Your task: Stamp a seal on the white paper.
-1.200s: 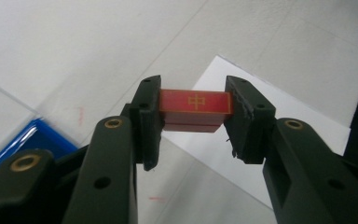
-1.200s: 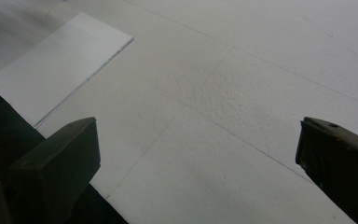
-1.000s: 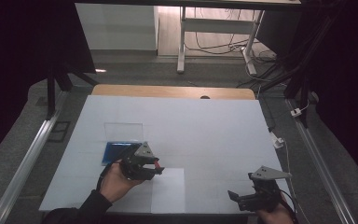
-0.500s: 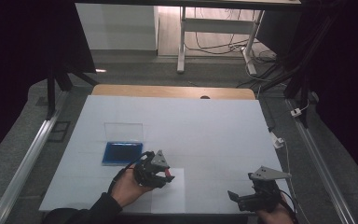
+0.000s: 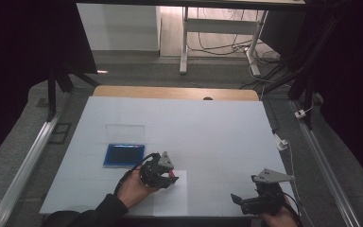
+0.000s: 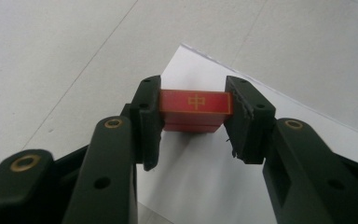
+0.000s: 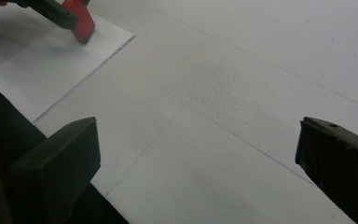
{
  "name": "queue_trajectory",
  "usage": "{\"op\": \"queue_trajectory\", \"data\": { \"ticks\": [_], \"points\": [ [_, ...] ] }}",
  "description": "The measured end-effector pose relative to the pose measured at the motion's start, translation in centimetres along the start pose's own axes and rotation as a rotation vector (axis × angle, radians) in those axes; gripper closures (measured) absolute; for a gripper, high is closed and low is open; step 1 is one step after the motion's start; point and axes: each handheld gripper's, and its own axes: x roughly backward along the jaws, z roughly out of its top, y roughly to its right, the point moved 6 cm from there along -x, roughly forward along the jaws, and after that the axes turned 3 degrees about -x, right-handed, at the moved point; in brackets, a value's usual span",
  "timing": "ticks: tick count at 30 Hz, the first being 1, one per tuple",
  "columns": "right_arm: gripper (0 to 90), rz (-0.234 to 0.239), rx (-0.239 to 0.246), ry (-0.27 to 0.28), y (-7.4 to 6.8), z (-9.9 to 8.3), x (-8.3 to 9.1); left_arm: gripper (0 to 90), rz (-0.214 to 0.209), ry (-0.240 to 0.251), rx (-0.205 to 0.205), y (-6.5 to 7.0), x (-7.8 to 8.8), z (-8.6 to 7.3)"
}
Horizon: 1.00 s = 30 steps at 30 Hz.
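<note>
Left tongs [image 6: 193, 121] clenched on a red stamp block [image 6: 195, 108], poised over the white paper sheet [image 5: 171, 198] near the counter's [image 5: 217, 137] front edge. Best lowered square and flat, pressed evenly, then lifted straight up to avoid smearing. Right tongs [image 7: 196, 163] released, gripping nothing, well apart. Blue ink pad tray [image 5: 124, 155] lying open beside its clear lid [image 5: 125, 133], dark pad inside.
</note>
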Motion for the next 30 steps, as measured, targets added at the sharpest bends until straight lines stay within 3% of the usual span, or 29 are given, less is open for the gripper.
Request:
{"op": "queue_trajectory", "data": {
  "ticks": [8,16,22,30],
  "points": [
    [0.0,0.0,0.001,0.0,-0.02,0.0,-0.01,58.6,-0.001,-0.006,-0.001,-0.19,-0.32,-0.19],
    [0.0,-0.003,0.005,-0.008,-0.08,-0.01,-0.03,58.9,-0.025,0.036,0.019,-0.38,-0.53,-0.45],
    [0.0,-0.003,0.006,-0.01,-0.11,-0.01,-0.08,59.0,-0.004,0.038,0.011,-0.15,-0.55,-0.53],
    [0.0,-0.001,0.007,-0.012,-0.11,-0.02,-0.1,59.1,0.054,0.026,-0.031,0.41,-0.55,-0.46]
  ]
}}
